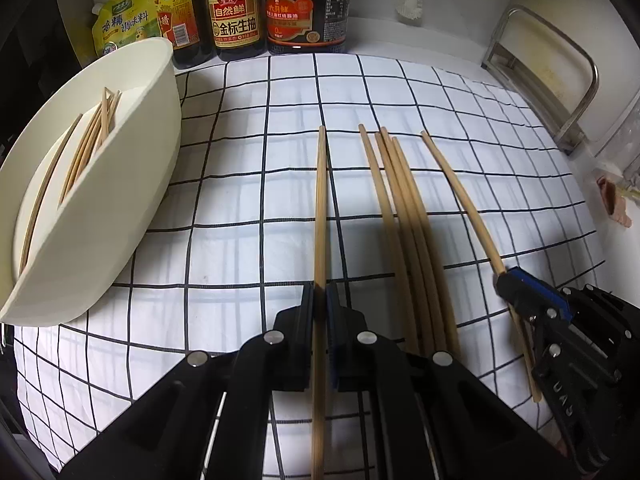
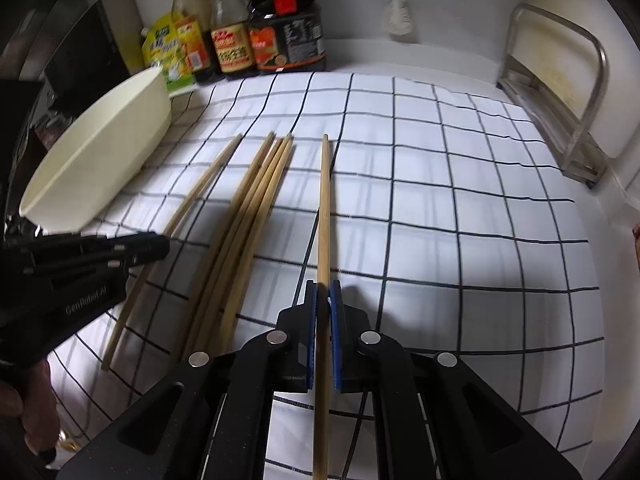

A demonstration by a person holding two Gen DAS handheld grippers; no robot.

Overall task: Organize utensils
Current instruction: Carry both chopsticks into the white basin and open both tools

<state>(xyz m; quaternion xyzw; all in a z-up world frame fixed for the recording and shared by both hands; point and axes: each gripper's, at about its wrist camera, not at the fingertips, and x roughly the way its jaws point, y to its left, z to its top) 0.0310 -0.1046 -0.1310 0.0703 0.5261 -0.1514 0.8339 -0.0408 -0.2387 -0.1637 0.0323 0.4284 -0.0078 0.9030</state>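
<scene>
A single wooden chopstick (image 1: 320,200) runs straight between the fingers of my left gripper (image 1: 320,292), which is shut on it above the checked cloth (image 1: 224,200). My right gripper (image 2: 323,288) is shut on another chopstick (image 2: 324,208). Between the two held sticks, several loose chopsticks (image 1: 400,208) lie in a bundle on the cloth. In the left wrist view the right gripper (image 1: 504,278) clamps the rightmost chopstick (image 1: 460,196). In the right wrist view the left gripper (image 2: 166,246) grips the leftmost chopstick (image 2: 200,188). A white holder (image 1: 132,184) at the left has several chopsticks (image 1: 96,132) inside.
Sauce bottles (image 1: 236,12) and a yellow seasoning pouch (image 1: 124,16) stand along the back wall behind the holder. A metal rack (image 1: 560,80) stands at the right edge of the cloth. A white brush (image 1: 410,0) hangs on the back wall.
</scene>
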